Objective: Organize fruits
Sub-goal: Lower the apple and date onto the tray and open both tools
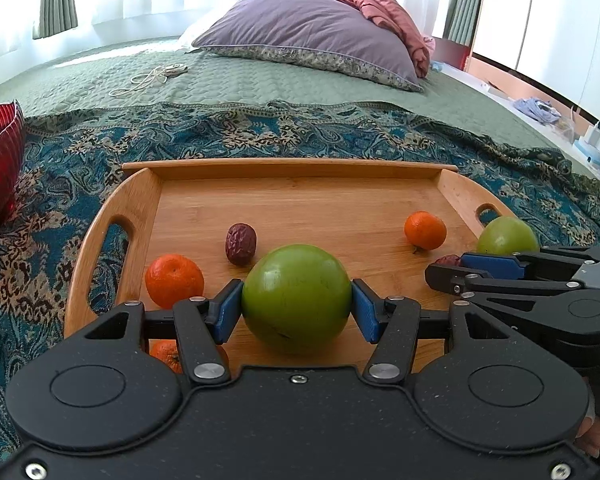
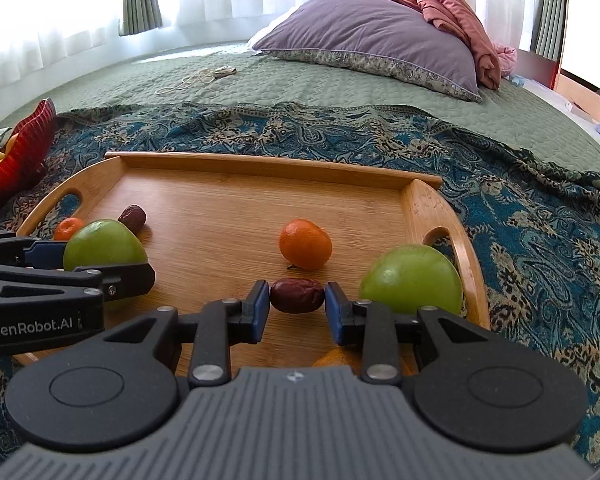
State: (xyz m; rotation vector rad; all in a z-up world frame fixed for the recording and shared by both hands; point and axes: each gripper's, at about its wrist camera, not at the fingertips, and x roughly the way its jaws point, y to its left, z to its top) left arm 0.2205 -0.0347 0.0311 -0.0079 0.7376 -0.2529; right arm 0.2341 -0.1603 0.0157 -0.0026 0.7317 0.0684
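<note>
A wooden tray lies on a patterned blanket on a bed. My left gripper is shut on a green apple low over the tray. My right gripper is shut on a dark red date at the tray's near right. A second green apple sits by the right handle. Tangerines and another date lie on the tray.
A red ribbed bowl with fruit stands left of the tray on the blanket. A purple pillow and a pink quilt lie at the bed's far end. A cord lies on the green bedspread.
</note>
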